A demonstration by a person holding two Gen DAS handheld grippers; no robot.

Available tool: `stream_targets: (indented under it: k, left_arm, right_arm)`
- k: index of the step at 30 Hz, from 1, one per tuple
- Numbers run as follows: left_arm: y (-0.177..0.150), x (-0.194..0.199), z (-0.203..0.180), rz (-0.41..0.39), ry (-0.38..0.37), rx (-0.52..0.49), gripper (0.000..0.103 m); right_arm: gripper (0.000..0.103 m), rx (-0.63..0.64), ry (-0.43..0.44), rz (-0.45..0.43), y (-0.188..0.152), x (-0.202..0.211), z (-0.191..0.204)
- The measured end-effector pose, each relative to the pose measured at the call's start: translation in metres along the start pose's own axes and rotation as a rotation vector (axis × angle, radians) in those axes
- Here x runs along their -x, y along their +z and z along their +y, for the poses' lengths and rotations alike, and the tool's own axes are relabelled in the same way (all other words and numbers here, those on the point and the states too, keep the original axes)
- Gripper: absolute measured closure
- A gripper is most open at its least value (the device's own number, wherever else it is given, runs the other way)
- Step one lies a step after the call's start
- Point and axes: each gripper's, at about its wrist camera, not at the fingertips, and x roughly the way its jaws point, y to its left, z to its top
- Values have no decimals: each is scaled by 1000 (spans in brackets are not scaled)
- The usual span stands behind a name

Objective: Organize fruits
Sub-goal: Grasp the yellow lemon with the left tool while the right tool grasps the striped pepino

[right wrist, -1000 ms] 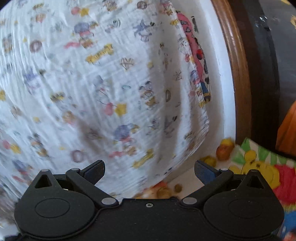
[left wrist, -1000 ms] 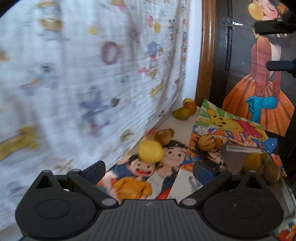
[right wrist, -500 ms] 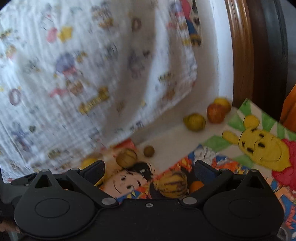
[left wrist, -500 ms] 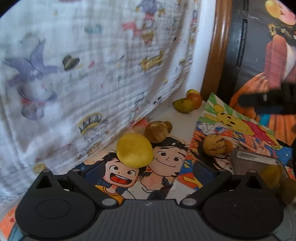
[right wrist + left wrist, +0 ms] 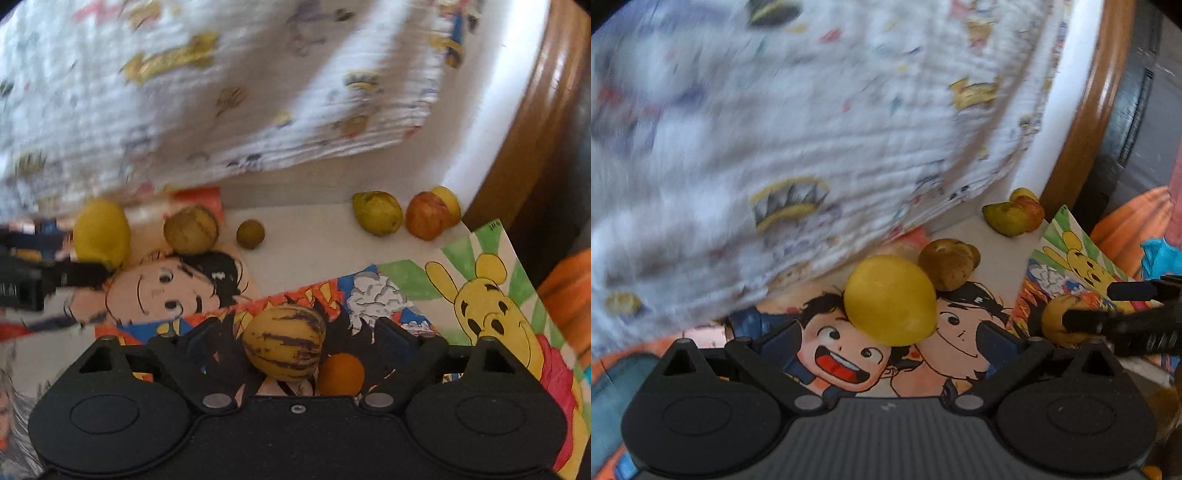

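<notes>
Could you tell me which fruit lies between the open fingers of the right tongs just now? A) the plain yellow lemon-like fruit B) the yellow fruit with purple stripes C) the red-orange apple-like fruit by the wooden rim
B: the striped fruit sits between the right tongs, whose jaws do not yet touch it.

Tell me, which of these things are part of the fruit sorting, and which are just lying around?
Part of the job:
- yellow fruit between the open left gripper jaws
- striped fruit between the right gripper jaws, which have just been closing
- small orange fruit
- brown fruit
- green fruit
- red apple

Just lying about:
- cartoon pictures
- printed cloth
</notes>
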Motion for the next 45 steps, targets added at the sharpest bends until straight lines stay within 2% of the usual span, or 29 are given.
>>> stream_targets:
  k: [9, 19, 23, 30, 37, 41, 45]
  left_arm:
    - [5, -12, -5, -39, -28, 21, 2]
    - [7, -22, -10, -49, -21, 49, 19]
    - [7, -23, -7, -52, -9, 65, 24]
    - [7, -22, -6, -44, 12, 61, 40]
    - [8, -20, -7, -33, 13, 41, 41]
    - [3, -9, -5, -5, -23, 47, 41]
    - [-4, 7, -3, 27, -90, 48, 41]
  right_arm:
    - [40, 52, 4, 22, -3, -18, 9]
    - [46, 153, -67, 36, -5, -24, 23]
    - [46, 158, -79, 33, -4, -25, 25]
    - [47, 159, -124, 41, -5, -24, 33]
    - [48, 153, -109, 25, -8, -10, 45]
    - [48, 156, -89, 4, -11, 7, 56]
    - [48, 154, -85, -15, -17, 29, 67]
